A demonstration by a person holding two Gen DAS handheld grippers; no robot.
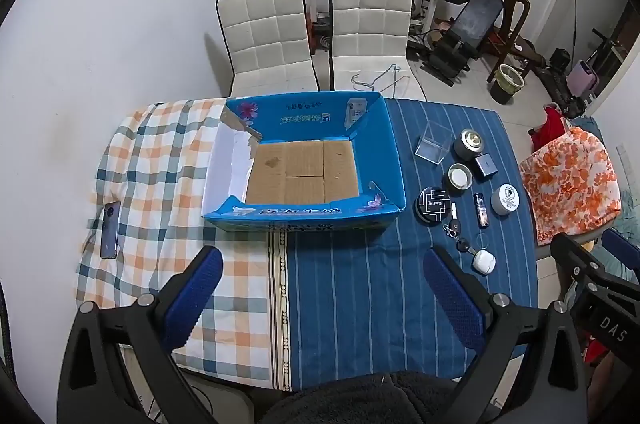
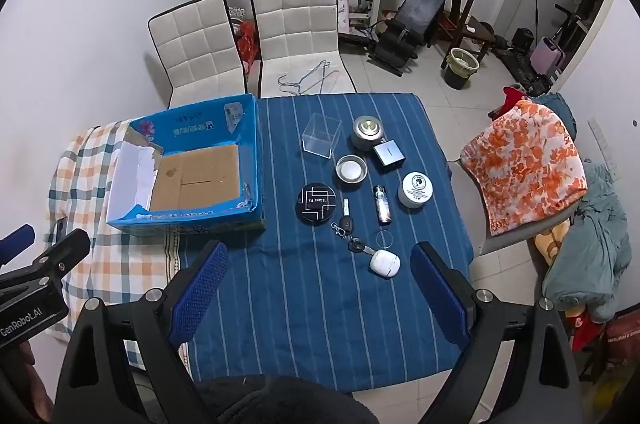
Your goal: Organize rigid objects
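Both tongs, left (image 1: pixel 323 298) and right (image 2: pixel 320 298), spread wide and holding nothing above the desk (image 2: pixel 280 304). Just beyond, white earbud case (image 2: pixel 384 263), keys (image 2: pixel 347 226), black round tin (image 2: pixel 316 203), white jar (image 2: pixel 415 189). Farther left, open blue box (image 2: pixel 248 143), nothing inside.

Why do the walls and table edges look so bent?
Fisheye lenses: in both views straight lines bow and dark corners frame the round image. Left view: the box stays sharp, light is even and soft. Right view: the clear cube shows faint glare.
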